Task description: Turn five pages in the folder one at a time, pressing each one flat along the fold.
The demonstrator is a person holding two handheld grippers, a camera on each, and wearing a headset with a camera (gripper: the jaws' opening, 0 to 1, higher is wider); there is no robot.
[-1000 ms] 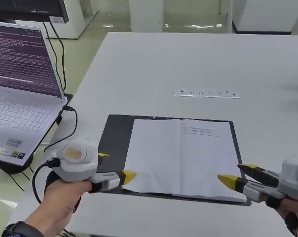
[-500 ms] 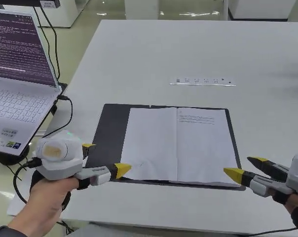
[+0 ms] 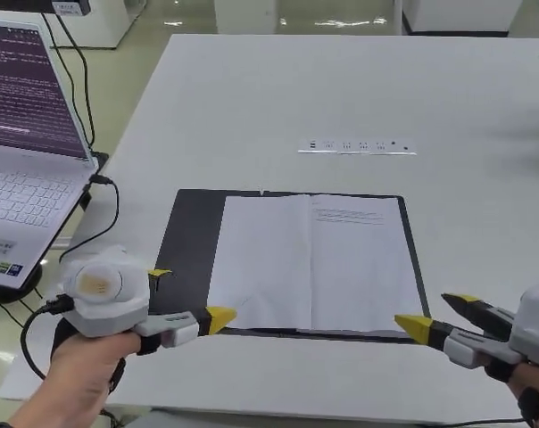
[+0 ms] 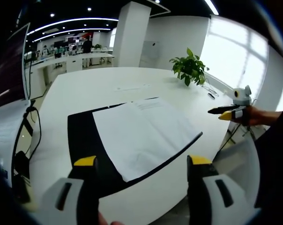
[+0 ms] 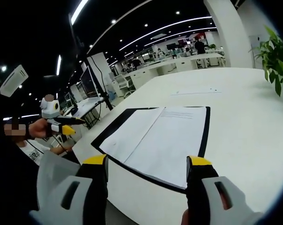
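Well, the folder [image 3: 187,259] lies open and flat on the smooth white table [image 3: 341,80], close to its near edge; its cover is a matte black rectangle, and inside it thin white pages [image 3: 310,263] spread to both sides of a straight central fold, the right one bearing a few lines of small print at its top. The left gripper [image 3: 190,295], grey with yellow tips, hovers just beside the folder's near left corner, jaws apart on nothing; the right gripper [image 3: 437,314] hangs off the near right corner, jaws likewise spread and empty. A slim white power strip [image 3: 357,146] sits farther back; an open laptop [image 3: 20,169] stands off the table's left side.
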